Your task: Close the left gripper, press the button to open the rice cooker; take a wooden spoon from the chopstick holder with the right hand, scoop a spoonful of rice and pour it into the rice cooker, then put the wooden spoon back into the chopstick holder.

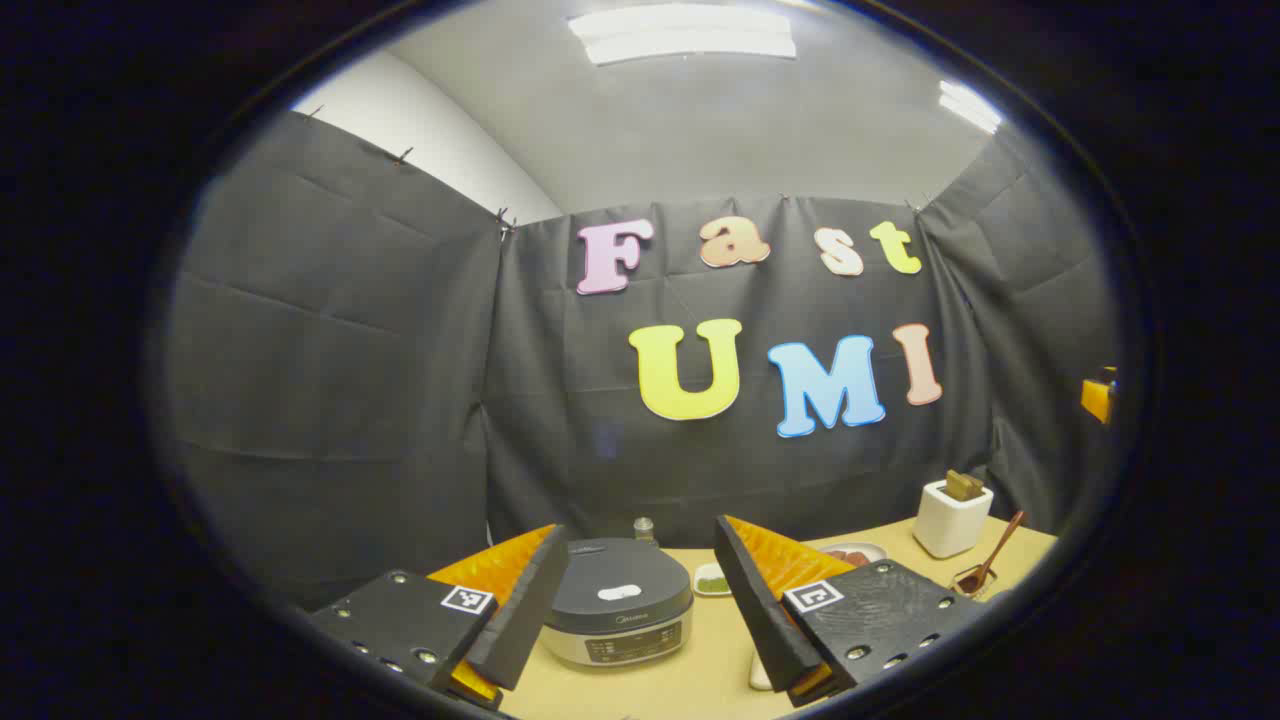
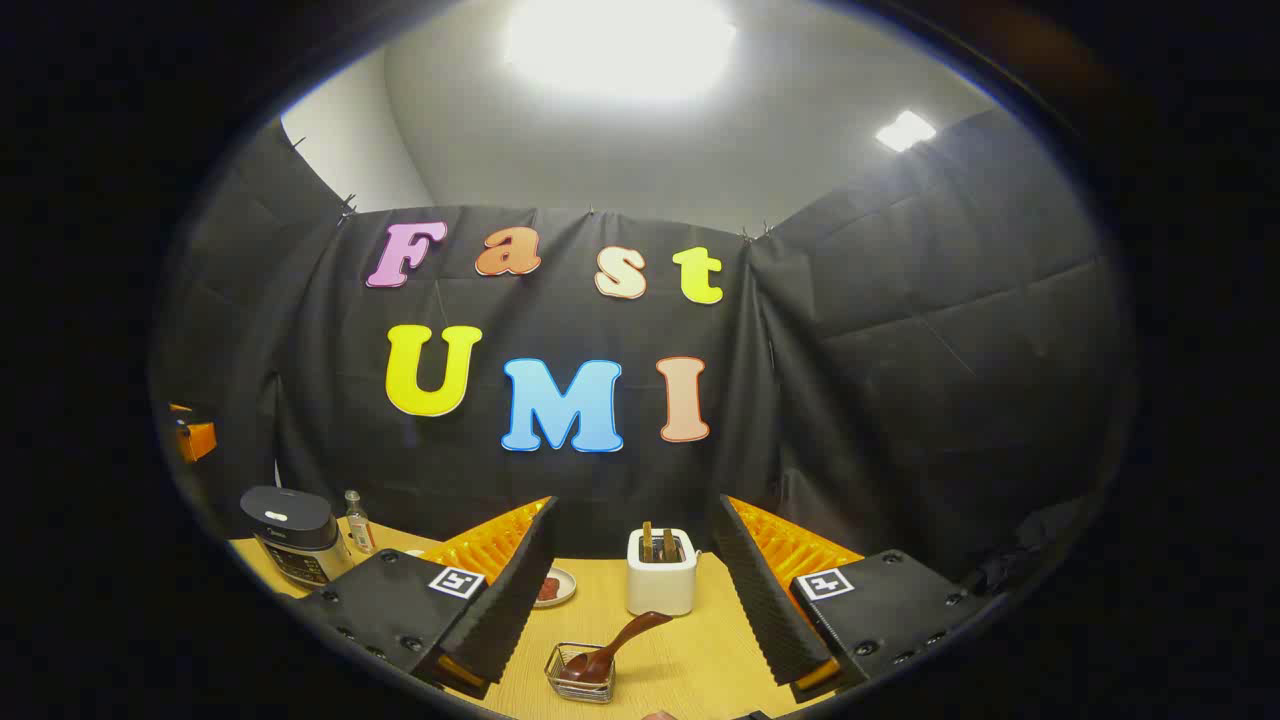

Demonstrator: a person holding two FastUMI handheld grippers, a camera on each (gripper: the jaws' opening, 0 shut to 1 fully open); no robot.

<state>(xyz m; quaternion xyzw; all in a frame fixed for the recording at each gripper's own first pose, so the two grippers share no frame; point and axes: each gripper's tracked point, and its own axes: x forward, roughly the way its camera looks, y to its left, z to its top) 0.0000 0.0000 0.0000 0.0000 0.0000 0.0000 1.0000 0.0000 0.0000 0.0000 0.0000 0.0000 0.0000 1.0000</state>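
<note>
- Black cloth walls are enclosing a pale wooden table (image 2: pixel 690 655).
- Left gripper (image 1: pixel 640 610) is hovering with its jaws spread wide, framing the grey round rice cooker (image 1: pixel 620 605), whose lid is lying shut near the table's back edge.
- Right gripper (image 2: pixel 630 610) is likewise gaping, holding nothing.
- Between its fingers, the white square chopstick holder (image 2: pixel 661 585) is standing toward the back edge.
- Nearer, a dark wooden spoon (image 2: pixel 612 650) is resting tilted in a small glass dish (image 2: pixel 580 675).

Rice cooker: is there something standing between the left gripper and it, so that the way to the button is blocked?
Nothing visible blocks it. In the left gripper view the rice cooker sits straight ahead on the table, framed by the open jaws of the left gripper, lid down. The small dish and bottle stand behind or beside it.
</note>
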